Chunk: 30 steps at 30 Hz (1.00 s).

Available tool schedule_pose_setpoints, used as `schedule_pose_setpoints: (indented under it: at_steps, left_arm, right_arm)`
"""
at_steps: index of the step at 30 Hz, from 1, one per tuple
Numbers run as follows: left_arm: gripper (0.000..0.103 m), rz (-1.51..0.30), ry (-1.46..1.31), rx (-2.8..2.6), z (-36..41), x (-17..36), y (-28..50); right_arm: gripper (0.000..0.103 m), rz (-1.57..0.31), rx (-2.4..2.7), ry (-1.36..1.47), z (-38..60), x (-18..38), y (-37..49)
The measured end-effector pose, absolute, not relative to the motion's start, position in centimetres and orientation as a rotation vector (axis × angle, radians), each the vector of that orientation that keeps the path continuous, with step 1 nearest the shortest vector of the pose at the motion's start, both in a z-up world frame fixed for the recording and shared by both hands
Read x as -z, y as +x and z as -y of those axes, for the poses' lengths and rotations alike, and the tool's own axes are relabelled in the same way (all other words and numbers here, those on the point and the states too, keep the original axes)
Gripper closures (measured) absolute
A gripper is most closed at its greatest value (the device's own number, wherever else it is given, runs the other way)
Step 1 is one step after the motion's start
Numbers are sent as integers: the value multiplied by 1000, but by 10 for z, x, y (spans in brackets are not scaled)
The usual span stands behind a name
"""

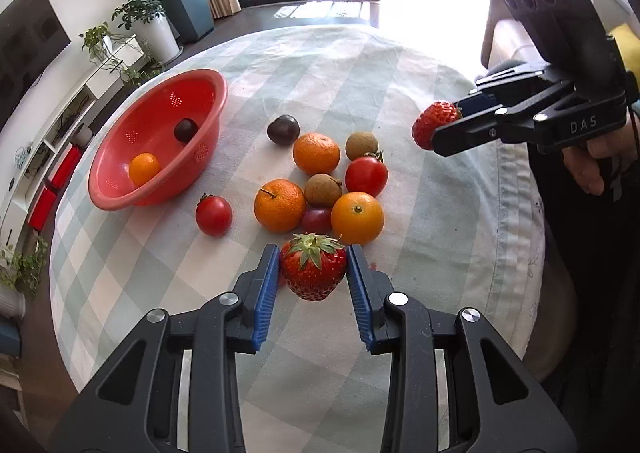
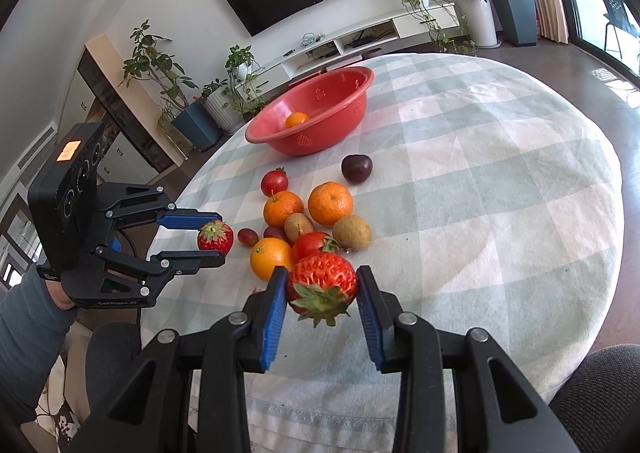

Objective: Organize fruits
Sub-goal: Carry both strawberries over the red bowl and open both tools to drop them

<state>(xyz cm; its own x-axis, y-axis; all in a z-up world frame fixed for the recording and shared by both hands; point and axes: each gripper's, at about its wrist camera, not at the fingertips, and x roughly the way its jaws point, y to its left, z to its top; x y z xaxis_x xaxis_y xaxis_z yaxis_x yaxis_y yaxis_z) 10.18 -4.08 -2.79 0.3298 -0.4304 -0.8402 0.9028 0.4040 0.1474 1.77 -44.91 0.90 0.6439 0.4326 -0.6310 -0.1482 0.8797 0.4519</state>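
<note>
1. Fruits lie in a loose cluster on the checked tablecloth (image 1: pixel 440 213) of a round table: three oranges, two tomatoes, two brown kiwi-like fruits, a dark plum and a small reddish-purple fruit.
2. Seen from the left wrist, the nearest orange (image 1: pixel 357 217) sits at the cluster's near right, touching the small reddish-purple fruit (image 1: pixel 316 220) to its left.
3. Another orange (image 1: pixel 279 205) lies just left of that, and the third orange (image 1: pixel 316 153) sits farther back.
4. One kiwi-like fruit (image 1: pixel 322 189) rests in the middle of the cluster; the other (image 1: pixel 361 146) lies at the far right.
5. A tomato (image 1: pixel 366 176) sits between that far kiwi-like fruit and the nearest orange; a second tomato (image 1: pixel 213 215) lies apart, to the left of the cluster.
6. The dark plum (image 1: pixel 283 129) lies at the far edge of the cluster, a little apart from the rest.
7. A red perforated bowl (image 1: pixel 120 189) stands to the far left, holding a small orange (image 1: pixel 144 169) and a dark plum-like fruit (image 1: pixel 186 130).
8. The left gripper (image 1: pixel 313 273) is closed onto a strawberry (image 1: pixel 313 271), blue pads pressing both sides, leaves pointing away from the camera; it is held clear of the cloth, at the near edge of the cluster.
9. The right gripper (image 2: pixel 322 291) clamps a second strawberry (image 2: pixel 322 285), leaves pointing towards the camera, held above the table's near side.
10. Each gripper shows in the other's view, held by a person's hand (image 1: pixel 592 165).
</note>
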Motion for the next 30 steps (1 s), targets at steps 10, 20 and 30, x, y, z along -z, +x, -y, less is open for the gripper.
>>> schedule_pose_setpoints:
  at_steps: [10, 20, 30]
  left_arm:
    - [71, -741, 287, 953, -1, -17, 127]
    - [71, -667, 102, 865, -9, -51, 182]
    - [71, -744, 74, 777, 22, -48, 251]
  right_arm:
    - [66, -781, -338, 379, 460, -31, 28]
    - [66, -690, -328, 301, 484, -86, 92]
    - [66, -753, -380, 235, 469, -101, 204]
